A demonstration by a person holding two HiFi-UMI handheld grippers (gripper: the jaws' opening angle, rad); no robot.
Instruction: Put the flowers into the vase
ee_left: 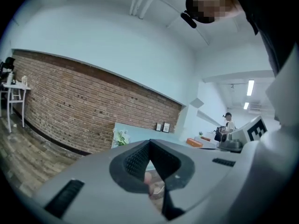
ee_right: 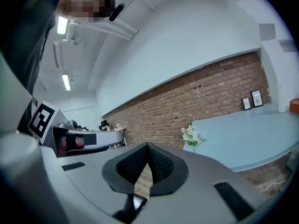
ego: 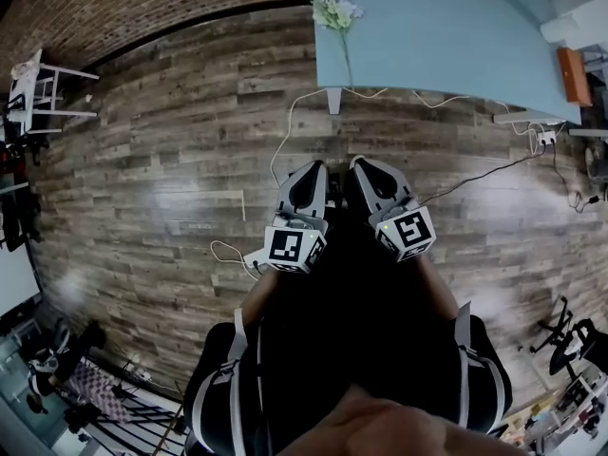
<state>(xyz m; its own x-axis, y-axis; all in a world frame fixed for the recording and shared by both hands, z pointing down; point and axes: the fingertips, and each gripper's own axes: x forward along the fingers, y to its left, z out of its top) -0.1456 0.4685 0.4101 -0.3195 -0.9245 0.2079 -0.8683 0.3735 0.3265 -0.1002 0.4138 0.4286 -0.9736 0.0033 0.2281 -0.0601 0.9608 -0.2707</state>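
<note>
A bunch of pale flowers (ego: 337, 11) with a long stem lies at the left end of the light blue table (ego: 446, 36), far ahead of both grippers. The flowers (ee_left: 120, 137) show small in the left gripper view, and the flowers (ee_right: 192, 135) sit at the table's corner in the right gripper view. I see no vase. My left gripper (ego: 314, 165) and right gripper (ego: 359, 161) are held side by side over the wooden floor, short of the table. Each has its jaws shut tip to tip, with nothing between them (ee_left: 149, 143) (ee_right: 147, 146).
An orange object (ego: 570, 74) and a white one (ego: 579, 27) sit at the table's right end. Cables (ego: 285, 131) and a power strip (ego: 543, 139) lie on the floor by the table leg (ego: 333, 100). A white stool (ego: 43, 88) stands far left. A person (ee_left: 227, 125) stands in the distance.
</note>
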